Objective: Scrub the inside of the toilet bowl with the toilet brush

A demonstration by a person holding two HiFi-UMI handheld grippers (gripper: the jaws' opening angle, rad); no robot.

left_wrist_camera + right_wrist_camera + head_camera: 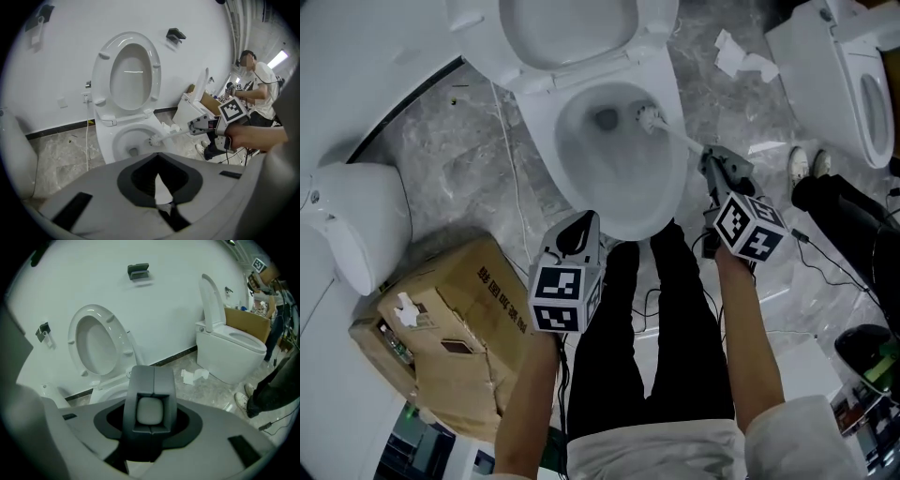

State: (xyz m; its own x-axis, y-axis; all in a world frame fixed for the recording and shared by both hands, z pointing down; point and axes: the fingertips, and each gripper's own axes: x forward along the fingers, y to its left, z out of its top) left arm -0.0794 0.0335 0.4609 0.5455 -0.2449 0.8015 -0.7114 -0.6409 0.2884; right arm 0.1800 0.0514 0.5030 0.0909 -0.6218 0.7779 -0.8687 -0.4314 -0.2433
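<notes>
Right gripper (pixel 713 161) is clenched on the brush (pixel 654 119) handle. In the right gripper view the pale butt end of the brush (pixel 150 411) sits boxed between the closed jaws of the right gripper (pixel 151 380). The white handle runs straight ahead of this gripper and down into the bowl (pixel 534 131). The bristle head is inside the bowl, at the inner wall on the gripper's side, just beside the drain hole (pixel 606 118); contact with the wall looks likely but isn't certain.

The left gripper view shows the same thing from the side: right gripper (pixel 200 124), brush (pixel 157 139) head low in the bowl (pixel 105 146).

Left gripper (pixel 581 230) is closed and empty, jaw tips together with nothing between them, as seen in its own view (pixel 158 174). It hovers at the near rim of the bowl, left of the right gripper and well apart from the brush. The bowl lies just ahead of it.

Seat (pixel 567 28) is tipped up, beyond the bowl from both grippers.

A box (pixel 441 328) sits on the floor (pixel 441 159), left of and behind the left gripper. A second toilet (pixel 853 66) stands ahead and right of the right gripper, with tissue (pixel 741 56) on the floor between that toilet and the bowl. Shoes (pixel 806 164) are just right of the right gripper.
</notes>
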